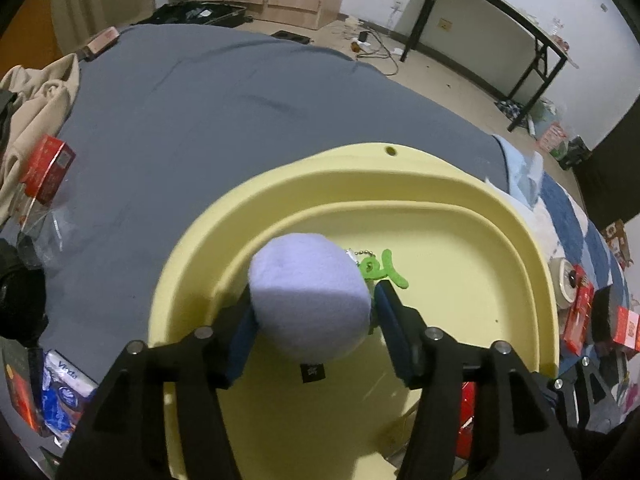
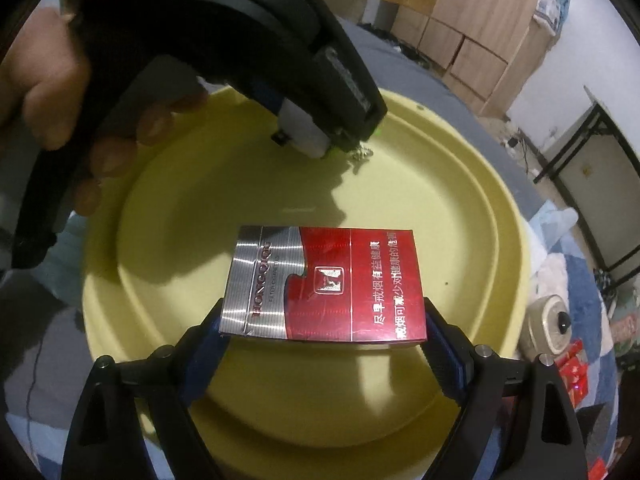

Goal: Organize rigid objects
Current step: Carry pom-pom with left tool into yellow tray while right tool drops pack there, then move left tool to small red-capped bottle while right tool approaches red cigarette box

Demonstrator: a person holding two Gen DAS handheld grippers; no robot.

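Both my grippers hang over the yellow basin, so the release is straight down from either pair of fingers. My right gripper is clamped on the red cigarette pack, long axis spanning pad to pad, basin floor just beyond the fingertips. My left gripper has the lilac plush keychain between half-parted fingers: left pad touching, right pad apart, so I judge it released.
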